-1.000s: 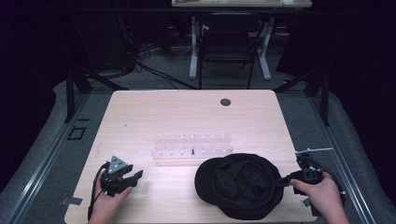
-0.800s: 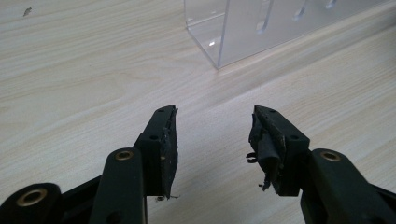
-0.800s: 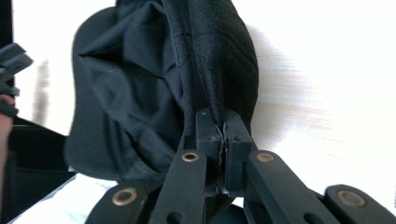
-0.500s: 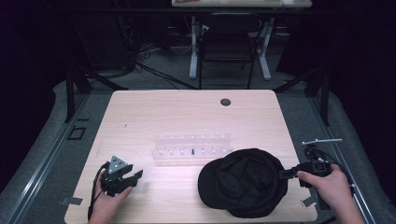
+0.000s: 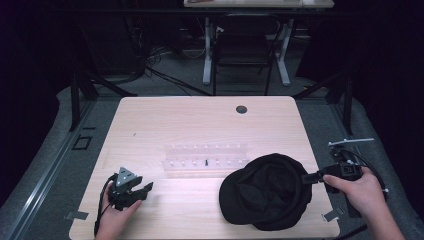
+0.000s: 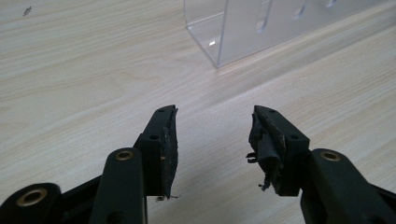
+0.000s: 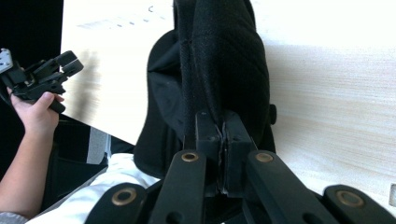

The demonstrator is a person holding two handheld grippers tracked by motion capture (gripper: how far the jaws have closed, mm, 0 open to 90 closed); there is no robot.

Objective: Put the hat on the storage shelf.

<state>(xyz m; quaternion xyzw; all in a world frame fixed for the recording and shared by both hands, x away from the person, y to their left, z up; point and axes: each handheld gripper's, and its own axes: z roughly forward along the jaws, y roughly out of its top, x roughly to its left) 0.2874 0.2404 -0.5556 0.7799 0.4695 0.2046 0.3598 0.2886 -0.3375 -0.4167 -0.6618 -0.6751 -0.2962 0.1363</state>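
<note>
The right gripper (image 5: 311, 176) is pinching the rim of the black cap (image 5: 267, 191), its jaws pressed tight on the fabric, at the bench's (image 5: 200, 115) right edge near the front corner. The left gripper (image 5: 142, 189) is resting near the front left corner, jaws spread wide and gripping nothing. A clear rack (image 5: 206, 156) is sitting mid-bench. The step appears to be dragging or lifting the cap; pulling slowly with a firm pinch should stop the fabric slipping out.
</note>
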